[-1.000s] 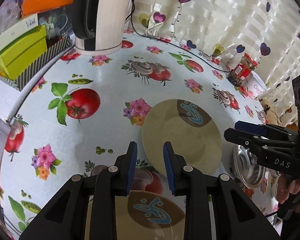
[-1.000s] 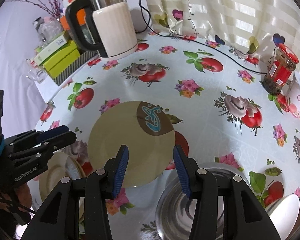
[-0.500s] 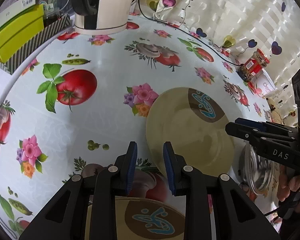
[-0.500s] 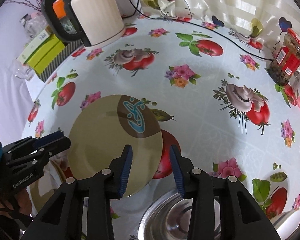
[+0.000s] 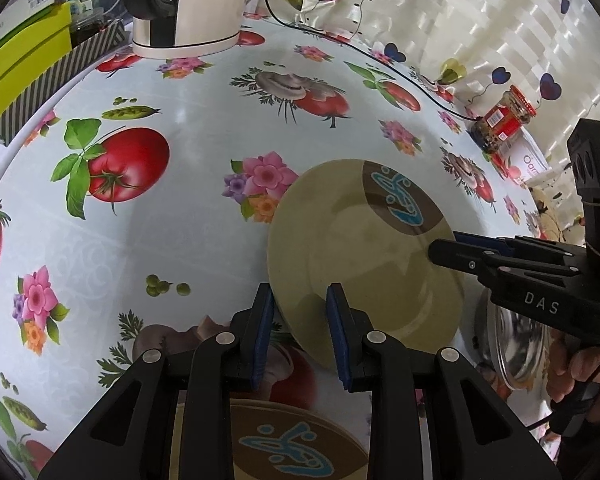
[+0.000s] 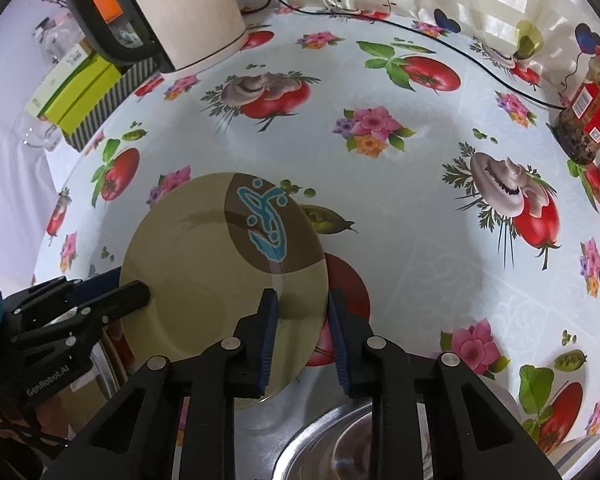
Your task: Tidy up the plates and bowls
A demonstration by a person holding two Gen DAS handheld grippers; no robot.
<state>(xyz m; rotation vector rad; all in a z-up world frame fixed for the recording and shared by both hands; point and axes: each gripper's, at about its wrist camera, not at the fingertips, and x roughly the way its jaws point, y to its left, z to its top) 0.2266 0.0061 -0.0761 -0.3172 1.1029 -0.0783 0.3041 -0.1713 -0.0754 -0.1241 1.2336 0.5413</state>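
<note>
Your left gripper (image 5: 300, 312) stands apart, its pads astride the near left rim of the beige plate (image 5: 356, 248). Your right gripper (image 6: 302, 314) is closing over the plate's opposite rim; its pads seem not yet to be pressing. The plate lies on the flowered tablecloth (image 6: 400, 220), beside a steel bowl (image 6: 340, 440).

- Left gripper (image 5: 300, 308): jaws apart, straddling near-left rim of beige plate (image 5: 360, 256).
- Right gripper (image 5: 440, 246) over plate's right rim, jaws closing.
- Second plate (image 5: 284, 440) at table's near edge.
</note>
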